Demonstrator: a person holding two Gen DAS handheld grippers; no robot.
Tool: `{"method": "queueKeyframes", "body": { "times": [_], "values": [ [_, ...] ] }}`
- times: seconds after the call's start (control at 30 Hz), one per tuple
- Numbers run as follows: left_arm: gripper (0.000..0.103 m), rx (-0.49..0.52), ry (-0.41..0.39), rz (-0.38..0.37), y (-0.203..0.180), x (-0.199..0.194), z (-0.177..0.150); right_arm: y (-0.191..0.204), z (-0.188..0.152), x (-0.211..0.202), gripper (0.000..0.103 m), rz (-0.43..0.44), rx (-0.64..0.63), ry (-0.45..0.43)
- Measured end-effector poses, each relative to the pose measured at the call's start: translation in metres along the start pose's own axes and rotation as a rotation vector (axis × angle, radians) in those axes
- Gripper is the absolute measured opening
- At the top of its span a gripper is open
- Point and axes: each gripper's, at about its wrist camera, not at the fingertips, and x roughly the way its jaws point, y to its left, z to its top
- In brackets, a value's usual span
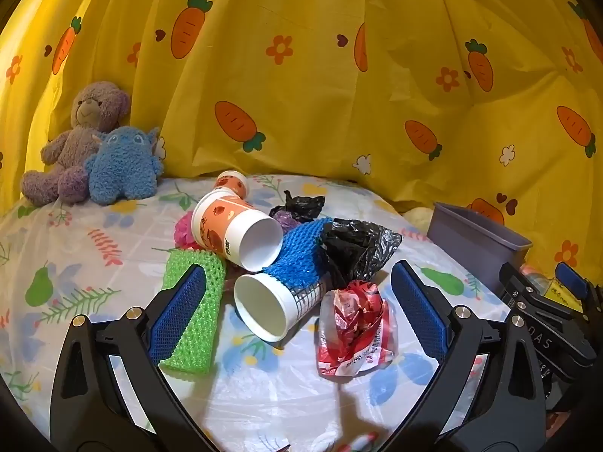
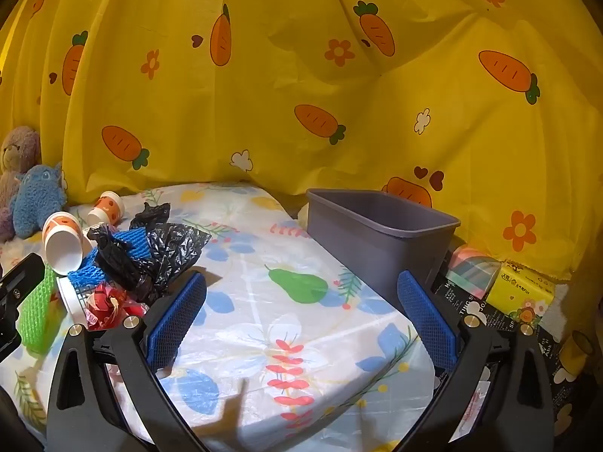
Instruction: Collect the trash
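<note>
While both jaws stand spread and empty, collection has not yet begun.
Left hand-held gripper (image 1: 297, 301) faces the trash pile (image 1: 286, 256) on the tabletop (image 2: 301, 339); right hand-held gripper (image 2: 301, 320) faces the grey bin (image 2: 380, 233) at 1 o'clock. Likely next: close on the nearest cup (image 1: 271, 305).

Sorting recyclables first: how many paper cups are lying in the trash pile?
3: a small orange cup at the back, a large orange cup lying on the pile, a grid-patterned cup in front. More may be hidden underneath.
</note>
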Motion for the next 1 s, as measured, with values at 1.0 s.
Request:
{"method": "queueKeyframes", "body": {
  "times": [1.0],
  "values": [
    [0.097, 0.028, 0.006, 0.013, -0.009, 0.002, 0.004, -0.001, 0.006, 0.003, 0.098, 0.004, -0.003, -0.011]
  ]
}}
